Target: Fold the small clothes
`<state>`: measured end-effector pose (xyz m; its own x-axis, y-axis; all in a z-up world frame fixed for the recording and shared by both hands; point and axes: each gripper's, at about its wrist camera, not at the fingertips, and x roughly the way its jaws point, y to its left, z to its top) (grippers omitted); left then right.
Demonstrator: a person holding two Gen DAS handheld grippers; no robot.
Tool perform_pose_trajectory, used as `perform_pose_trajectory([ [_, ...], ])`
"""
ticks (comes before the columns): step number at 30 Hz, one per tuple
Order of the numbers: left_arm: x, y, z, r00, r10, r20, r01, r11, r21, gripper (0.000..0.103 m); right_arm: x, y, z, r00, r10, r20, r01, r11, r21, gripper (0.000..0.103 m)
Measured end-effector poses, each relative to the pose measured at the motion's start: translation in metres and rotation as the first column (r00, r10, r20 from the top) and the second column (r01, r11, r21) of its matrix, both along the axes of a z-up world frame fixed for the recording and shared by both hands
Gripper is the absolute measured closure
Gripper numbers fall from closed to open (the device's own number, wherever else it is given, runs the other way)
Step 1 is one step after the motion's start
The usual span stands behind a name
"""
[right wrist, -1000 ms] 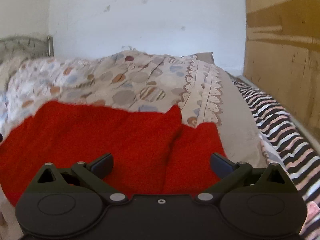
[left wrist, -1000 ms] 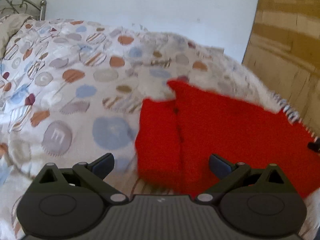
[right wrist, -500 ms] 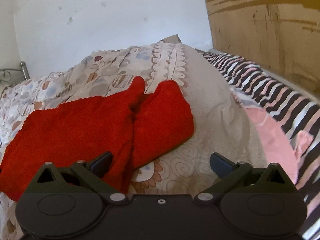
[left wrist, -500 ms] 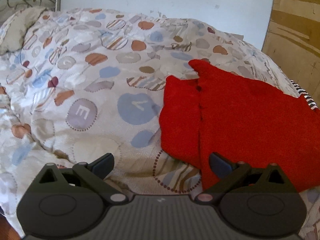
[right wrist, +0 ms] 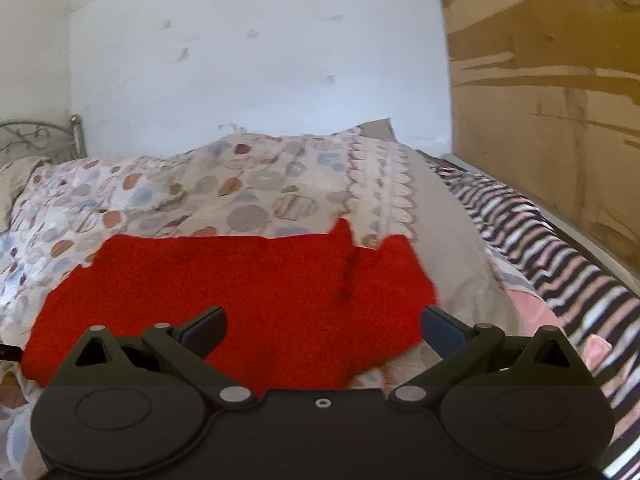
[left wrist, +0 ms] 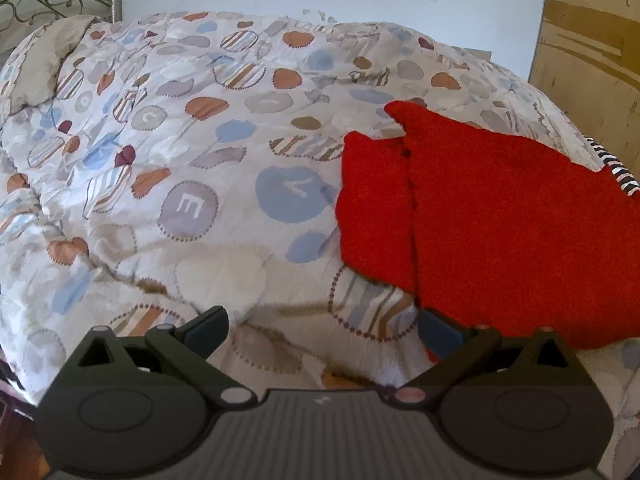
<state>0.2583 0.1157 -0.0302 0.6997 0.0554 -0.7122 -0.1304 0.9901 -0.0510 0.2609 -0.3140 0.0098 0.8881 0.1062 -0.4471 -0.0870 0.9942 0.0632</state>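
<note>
A red knitted garment (left wrist: 500, 224) lies flat on the patterned duvet (left wrist: 200, 184), with one folded flap along its left side. My left gripper (left wrist: 322, 334) hovers open above the duvet, just left of the garment's near edge, holding nothing. In the right wrist view the same red garment (right wrist: 240, 296) spreads across the bed, and my right gripper (right wrist: 322, 330) stands open right over its near edge with nothing between the fingers.
A metal bedstead (left wrist: 48, 0) and a pillow (left wrist: 44, 64) sit at the far left. A striped sheet (right wrist: 560, 248) and a pink cloth (right wrist: 532, 308) lie to the right, beside a wooden board (right wrist: 552, 100). A white wall (right wrist: 260, 60) stands behind the bed.
Both grippers stayed open. The left view has drawn back and left from the garment. The right view swung right, then back over the garment's near edge.
</note>
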Motion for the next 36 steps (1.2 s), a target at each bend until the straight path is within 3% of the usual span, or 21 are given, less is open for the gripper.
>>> perform_pose_trajectory([
  [5, -0.014, 0.000, 0.002, 1.000, 0.006, -0.020, -0.007, 0.998, -0.055, 0.000, 0.008, 0.035, 0.001, 0.998, 0.057, 0.022, -0.056, 0.997, -0.056, 0.000],
  [14, -0.046, -0.009, -0.001, 0.999, 0.035, 0.009, -0.032, 0.972, -0.231, 0.000, 0.035, 0.086, -0.016, 0.988, 0.154, -0.004, -0.154, 0.982, -0.114, 0.000],
  [19, -0.050, -0.018, -0.008, 0.999, 0.044, 0.031, -0.030, 0.929, -0.368, 0.000, 0.044, 0.098, -0.043, 0.980, 0.197, -0.034, -0.200, 0.971, -0.135, 0.000],
  [29, -0.051, -0.038, -0.016, 0.988, 0.120, 0.102, -0.063, 0.895, -0.441, 0.000, 0.032, 0.083, -0.069, 0.980, 0.196, 0.047, -0.194, 0.980, -0.046, 0.000],
  [31, -0.051, -0.041, -0.019, 0.987, 0.118, 0.106, -0.052, 0.875, -0.482, 0.000, 0.028, 0.078, -0.072, 0.976, 0.205, 0.070, -0.204, 0.979, -0.017, 0.000],
  [34, -0.048, -0.047, -0.025, 0.991, 0.072, 0.115, 0.007, 0.820, -0.573, 0.000, 0.026, 0.070, -0.074, 0.971, 0.219, 0.094, -0.222, 0.975, 0.026, 0.000],
  [36, -0.044, -0.053, -0.027, 0.991, 0.058, 0.120, 0.025, 0.804, -0.594, 0.000, 0.025, 0.068, -0.074, 0.970, 0.223, 0.102, -0.228, 0.973, 0.041, 0.000],
])
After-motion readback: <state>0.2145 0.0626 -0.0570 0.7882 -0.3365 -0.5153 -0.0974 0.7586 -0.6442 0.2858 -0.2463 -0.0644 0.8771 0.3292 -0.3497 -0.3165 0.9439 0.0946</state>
